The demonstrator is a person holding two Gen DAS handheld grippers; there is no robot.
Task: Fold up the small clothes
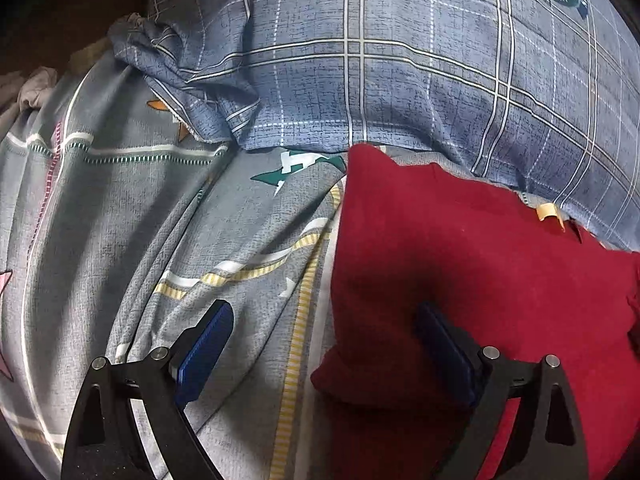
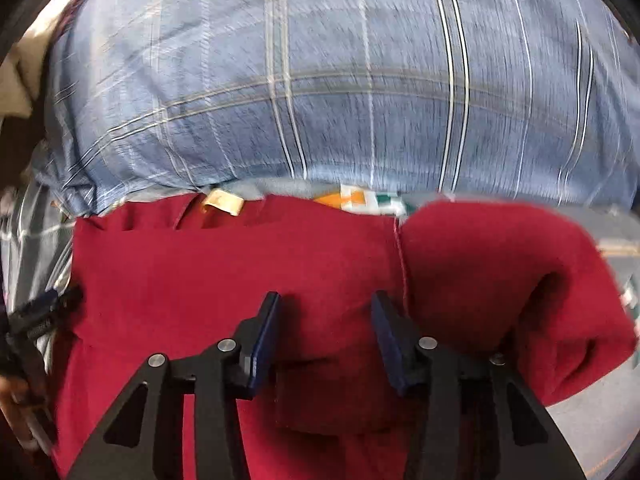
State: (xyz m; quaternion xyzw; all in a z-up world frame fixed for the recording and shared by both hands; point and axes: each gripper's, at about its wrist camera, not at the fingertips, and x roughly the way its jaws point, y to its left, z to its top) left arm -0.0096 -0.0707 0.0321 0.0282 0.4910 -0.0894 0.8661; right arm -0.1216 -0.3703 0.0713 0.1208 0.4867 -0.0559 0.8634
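A dark red garment (image 1: 460, 256) lies on a grey patterned bedsheet (image 1: 120, 216), with a tan label (image 1: 547, 212) at its far edge. My left gripper (image 1: 324, 340) is open at the garment's left edge, its right finger over the red cloth, its left over the sheet. In the right wrist view the red garment (image 2: 240, 264) fills the lower frame, its right part (image 2: 500, 272) rolled over in a thick fold. My right gripper (image 2: 325, 336) is open just above the cloth, holding nothing. The left gripper (image 2: 36, 320) shows at the left edge.
A blue plaid pillow (image 1: 420, 60) lies right behind the garment, also in the right wrist view (image 2: 320, 80). Crumpled plaid fabric (image 1: 188, 68) bunches at its left end. Pale clothes (image 1: 36, 88) lie at the bed's far left edge.
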